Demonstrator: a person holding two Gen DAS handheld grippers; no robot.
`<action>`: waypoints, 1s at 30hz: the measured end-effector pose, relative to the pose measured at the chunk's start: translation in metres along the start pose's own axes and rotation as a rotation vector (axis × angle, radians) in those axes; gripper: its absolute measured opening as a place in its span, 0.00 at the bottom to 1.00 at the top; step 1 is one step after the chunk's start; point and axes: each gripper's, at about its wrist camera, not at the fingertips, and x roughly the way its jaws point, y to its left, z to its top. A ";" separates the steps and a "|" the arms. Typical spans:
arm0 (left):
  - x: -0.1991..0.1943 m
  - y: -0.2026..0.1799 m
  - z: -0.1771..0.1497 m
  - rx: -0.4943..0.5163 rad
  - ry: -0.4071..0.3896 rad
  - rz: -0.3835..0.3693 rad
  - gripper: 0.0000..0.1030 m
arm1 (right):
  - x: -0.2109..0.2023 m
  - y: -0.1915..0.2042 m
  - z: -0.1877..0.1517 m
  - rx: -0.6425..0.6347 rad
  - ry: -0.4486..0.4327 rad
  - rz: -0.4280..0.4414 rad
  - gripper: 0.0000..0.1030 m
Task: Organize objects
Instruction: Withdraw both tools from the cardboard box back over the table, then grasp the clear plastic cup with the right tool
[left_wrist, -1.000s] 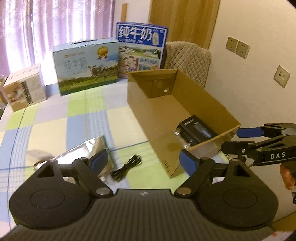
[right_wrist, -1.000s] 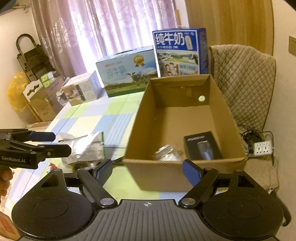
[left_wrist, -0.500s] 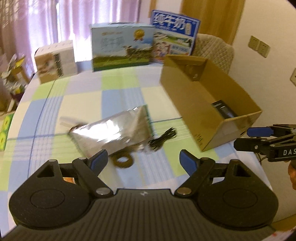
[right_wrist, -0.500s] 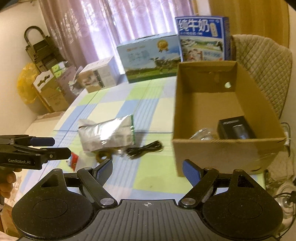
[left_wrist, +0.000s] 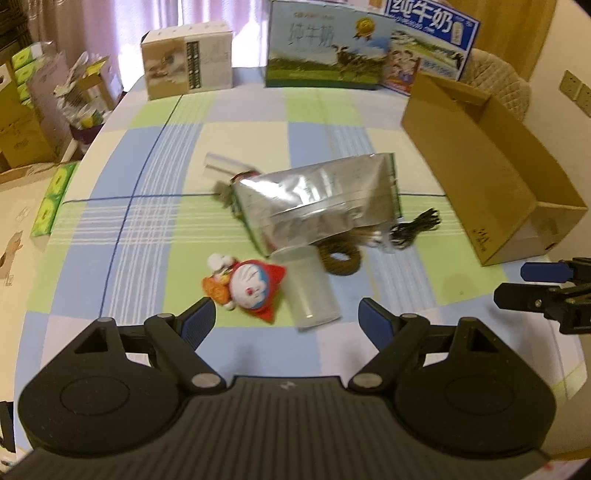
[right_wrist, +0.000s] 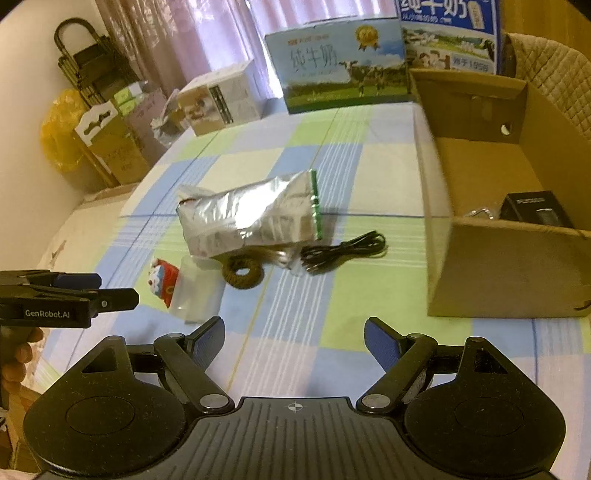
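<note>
I note the checked table (left_wrist: 177, 221) carrying an open cardboard box (right_wrist: 517, 273) at its right side, a black case (right_wrist: 535, 212) inside. Left of the box lie a silver pouch (left_wrist: 317, 199), clear cup (left_wrist: 310, 291), black cable (right_wrist: 343, 253), brown ring (right_wrist: 243, 275) and red plush toy (left_wrist: 255, 288). My left gripper (left_wrist: 286, 317) and right gripper (right_wrist: 293, 336) hover wide apart, holding nothing.
</note>
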 end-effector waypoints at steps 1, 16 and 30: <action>0.002 0.003 -0.001 0.000 0.004 0.005 0.79 | 0.004 0.003 0.000 -0.003 0.009 -0.002 0.78; 0.028 0.037 -0.006 0.010 0.052 0.037 0.79 | 0.077 0.066 0.008 -0.077 0.081 0.092 0.62; 0.039 0.068 -0.005 0.021 0.074 0.030 0.79 | 0.128 0.096 0.017 -0.099 0.103 0.064 0.59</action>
